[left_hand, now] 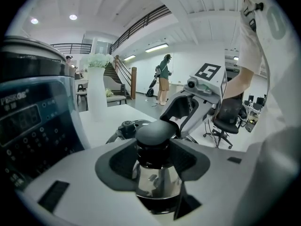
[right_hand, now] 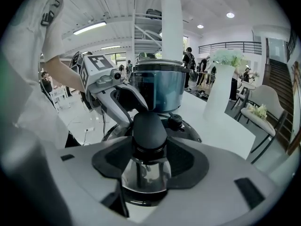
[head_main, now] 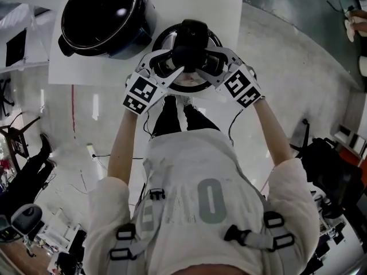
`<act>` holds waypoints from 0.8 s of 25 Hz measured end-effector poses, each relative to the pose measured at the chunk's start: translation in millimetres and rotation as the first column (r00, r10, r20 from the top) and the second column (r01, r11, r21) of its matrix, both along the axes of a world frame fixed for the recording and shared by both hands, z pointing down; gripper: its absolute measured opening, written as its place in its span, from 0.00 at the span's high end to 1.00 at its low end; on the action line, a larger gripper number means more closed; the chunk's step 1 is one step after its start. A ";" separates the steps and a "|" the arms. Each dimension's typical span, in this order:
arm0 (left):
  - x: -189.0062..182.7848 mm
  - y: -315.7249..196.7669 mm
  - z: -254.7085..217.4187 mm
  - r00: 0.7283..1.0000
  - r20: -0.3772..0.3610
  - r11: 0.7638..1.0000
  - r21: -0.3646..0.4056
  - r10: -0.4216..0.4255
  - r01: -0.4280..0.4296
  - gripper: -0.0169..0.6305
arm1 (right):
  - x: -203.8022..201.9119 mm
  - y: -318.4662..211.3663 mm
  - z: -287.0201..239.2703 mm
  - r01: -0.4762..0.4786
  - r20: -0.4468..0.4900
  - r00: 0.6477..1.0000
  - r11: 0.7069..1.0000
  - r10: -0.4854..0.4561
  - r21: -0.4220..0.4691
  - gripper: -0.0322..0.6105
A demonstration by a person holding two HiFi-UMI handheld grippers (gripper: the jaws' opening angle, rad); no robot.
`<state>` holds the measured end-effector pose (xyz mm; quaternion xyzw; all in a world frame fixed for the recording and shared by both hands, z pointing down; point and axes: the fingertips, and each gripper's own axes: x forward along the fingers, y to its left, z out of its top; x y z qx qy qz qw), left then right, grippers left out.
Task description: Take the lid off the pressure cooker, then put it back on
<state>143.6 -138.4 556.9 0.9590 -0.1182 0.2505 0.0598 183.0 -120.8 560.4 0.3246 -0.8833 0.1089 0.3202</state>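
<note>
**Op:** Between both tongs sits the knob (left_hand: 156, 133). My left tongs (left_hand: 157, 160) and right tongs (right_hand: 149, 163) clamp its neck from opposite sides.

**Spotter:** And the lid?

**Op:** The lid (right_hand: 190, 131) is under them, low over the bench (head_main: 218, 4). I can't tell if it touches.

**Spotter:** Which way to the cooker?

**Op:** The cooker (left_hand: 33, 121) stands open just left of my left tongs and straight beyond the right ones. The left hand is nearer, so I'd carry the lid that way.

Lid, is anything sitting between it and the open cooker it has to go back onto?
Nothing visible does. The lid is close beside the open cooker, and no object shows on the white table between them.
</note>
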 end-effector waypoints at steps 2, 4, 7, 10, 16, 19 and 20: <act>-0.2 0.3 1.0 1.000 0.004 1.000 -0.009 -0.002 0.002 0.64 | -0.3 0.1 0.2 0.002 0.005 1.000 1.000 -0.002 0.001 0.58; -0.5 0.3 1.9 1.000 0.008 1.000 -0.022 -0.010 0.010 0.64 | -0.3 0.0 0.6 -0.001 0.009 1.000 1.000 0.001 0.001 0.58; -1.6 -0.8 -1.9 0.999 -0.012 0.999 -0.034 -0.040 0.039 0.64 | 0.2 0.1 0.4 -0.003 0.005 1.000 1.000 0.003 0.000 0.58; -4.7 -4.4 -15.2 0.997 -0.052 0.998 -0.036 -0.060 0.058 0.64 | -0.6 -1.7 -10.0 -0.009 0.027 1.000 1.000 0.008 0.021 0.58; -9.4 -21.9 -56.8 0.992 -0.094 0.995 0.052 -0.078 0.083 0.64 | -0.5 -23.7 -55.2 -0.050 0.067 0.997 0.989 0.041 0.137 0.58; -8.1 -27.4 -85.8 0.989 -0.130 0.990 0.106 -0.076 0.090 0.64 | -6.2 -33.6 -84.4 -0.043 0.076 0.997 0.979 0.028 0.200 0.58; -7.8 -28.6 -96.1 0.988 -0.138 0.988 0.122 -0.073 0.090 0.64 | -8.6 -36.2 -94.2 -0.038 0.076 0.997 0.974 0.021 0.221 0.58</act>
